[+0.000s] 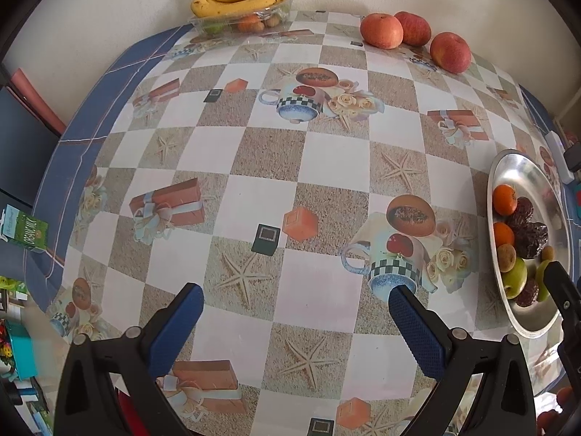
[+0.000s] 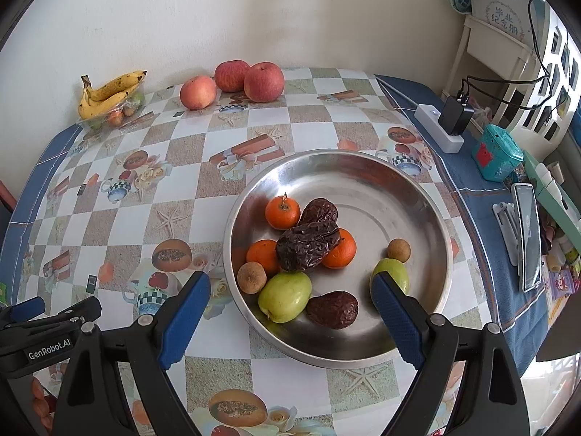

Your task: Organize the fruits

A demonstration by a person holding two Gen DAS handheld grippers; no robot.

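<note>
Fruits fill the near-left part of a metal bowl (image 2: 363,170) at centre frame in the right wrist view: three small oranges (image 2: 282,212), three wrinkled dark dates (image 2: 307,245), two green fruits (image 2: 285,296) and two small brown round fruits (image 2: 251,277). Three red apples (image 2: 264,81) sit on the patterned tablecloth (image 2: 189,152) at upper centre, near the wall, and a bunch of bananas (image 2: 109,92) lies on a clear tray at upper left. The right gripper (image 2: 290,287) hangs over the bowl's near rim, fingers spread wide and holding nothing. In the left wrist view, the left gripper (image 1: 294,296) hovers over bare tablecloth at lower centre, likewise released and empty, with the bowl at right edge.
</note>
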